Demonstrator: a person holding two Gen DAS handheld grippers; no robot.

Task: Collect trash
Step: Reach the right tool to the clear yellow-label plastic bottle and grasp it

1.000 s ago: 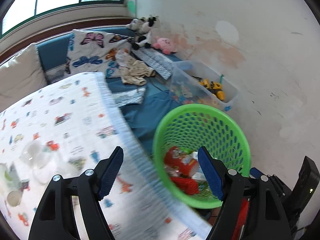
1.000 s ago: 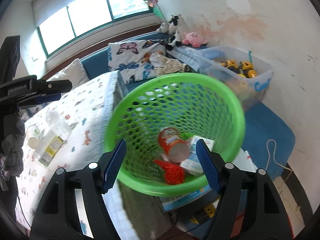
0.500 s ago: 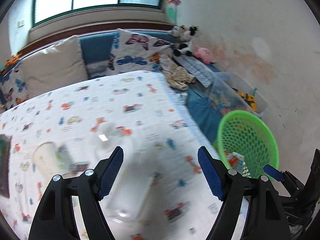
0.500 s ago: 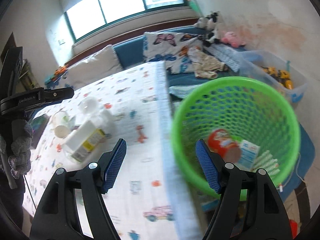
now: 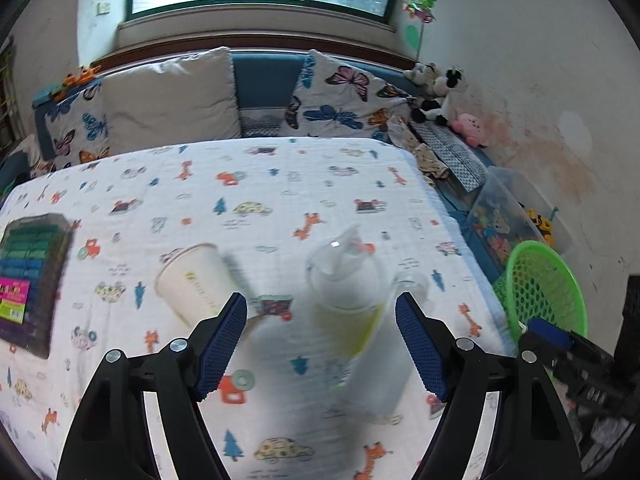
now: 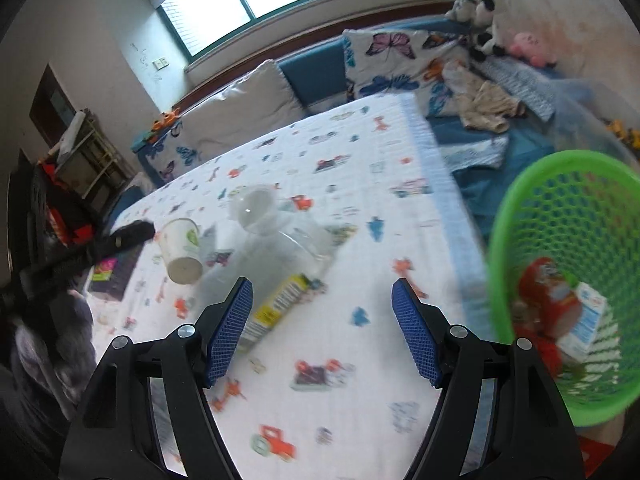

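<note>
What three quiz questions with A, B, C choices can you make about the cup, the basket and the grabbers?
1. Where is the paper cup?
A. in the basket
B. on the printed cloth
C. on a pillow

2. What colour is the basket?
A. green
B. red
C. yellow

3. How is the left hand-held gripper?
A. shut on the cup
B. shut on a bottle
C. open, holding nothing

Answers:
1 B: the paper cup lies on its side on the printed cloth.
2 A: the basket has bright green mesh.
3 C: the left hand-held gripper has its fingers spread wide above the clear plastic bottle.
</note>
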